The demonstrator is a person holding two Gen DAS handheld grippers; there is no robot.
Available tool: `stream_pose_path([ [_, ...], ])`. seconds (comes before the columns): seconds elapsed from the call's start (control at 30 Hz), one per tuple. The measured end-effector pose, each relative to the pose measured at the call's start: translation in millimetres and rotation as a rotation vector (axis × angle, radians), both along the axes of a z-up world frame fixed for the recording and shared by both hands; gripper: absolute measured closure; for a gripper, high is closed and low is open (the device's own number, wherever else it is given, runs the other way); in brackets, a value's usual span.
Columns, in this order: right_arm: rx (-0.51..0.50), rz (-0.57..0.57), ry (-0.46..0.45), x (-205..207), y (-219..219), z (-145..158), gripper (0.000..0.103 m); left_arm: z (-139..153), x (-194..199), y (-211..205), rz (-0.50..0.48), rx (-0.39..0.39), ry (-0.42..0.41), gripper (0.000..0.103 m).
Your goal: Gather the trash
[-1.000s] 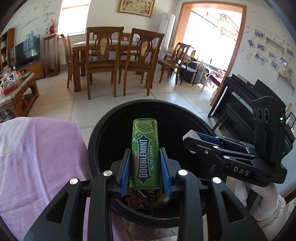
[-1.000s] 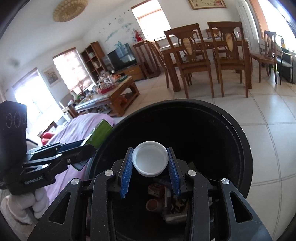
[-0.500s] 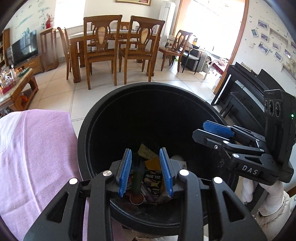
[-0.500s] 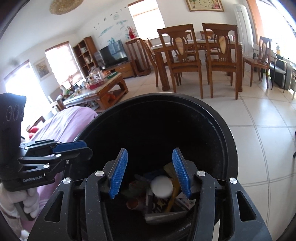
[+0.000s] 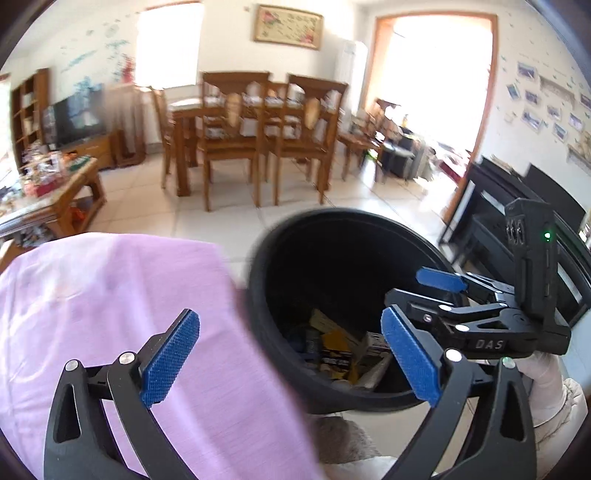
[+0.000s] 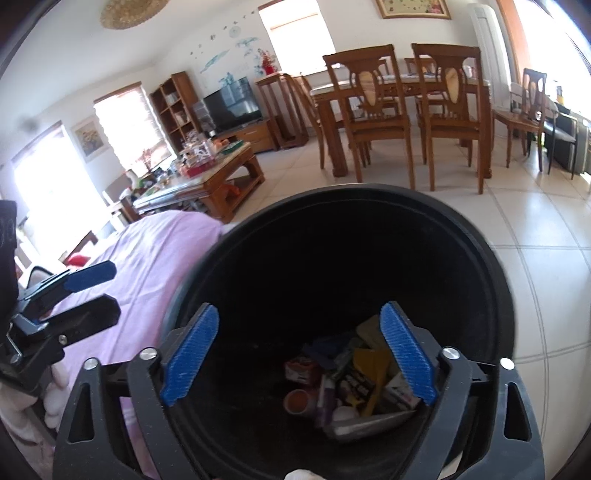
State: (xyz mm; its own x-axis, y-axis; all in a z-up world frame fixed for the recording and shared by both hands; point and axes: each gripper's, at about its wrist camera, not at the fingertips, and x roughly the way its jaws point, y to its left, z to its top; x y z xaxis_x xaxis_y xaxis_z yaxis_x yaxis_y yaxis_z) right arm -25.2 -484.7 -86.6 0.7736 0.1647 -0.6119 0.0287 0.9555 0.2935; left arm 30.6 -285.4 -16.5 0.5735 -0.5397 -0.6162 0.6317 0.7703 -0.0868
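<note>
The right gripper (image 5: 421, 306) body carries the white lettering "DAS".

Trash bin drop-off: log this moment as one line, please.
left gripper: open, empty, over purple cloth | right gripper: open, empty, over black trash bin | bin holds mixed wrappers, small boxes

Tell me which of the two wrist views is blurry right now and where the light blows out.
Left wrist view: motion-smeared, dining chairs soft, doorway blown out white. Right wrist view: sharper, chairs crisp, but the window is overexposed and the black bin interior reads nearly featureless.
</note>
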Motion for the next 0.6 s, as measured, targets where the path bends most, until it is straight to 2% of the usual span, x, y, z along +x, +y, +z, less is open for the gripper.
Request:
stream_pose_path([
  [0.07, 0.000, 0.029, -0.002, 8, 21, 6, 0.005, 4, -2, 29, 0.072, -0.012, -0.029, 0.005],
  [0.2, -0.011, 0.104, -0.007, 27, 79, 20, 0.005, 11, -10, 97, 0.265, 0.001, -0.110, 0.005],
  [0.43, -0.059, 0.288, -0.067, 62, 215, 46, 0.005, 9, -15, 224, 0.609, 0.025, -0.162, 0.005],
  [0.53, -0.175, 0.276, -0.171, 70, 273, 54, 0.005, 7, -10, 271, 0.754, 0.040, -0.172, 0.005],
  [0.6, -0.246, 0.267, -0.227, 74, 305, 54, 0.005, 6, -8, 298, 0.806, 0.030, -0.168, 0.005],
])
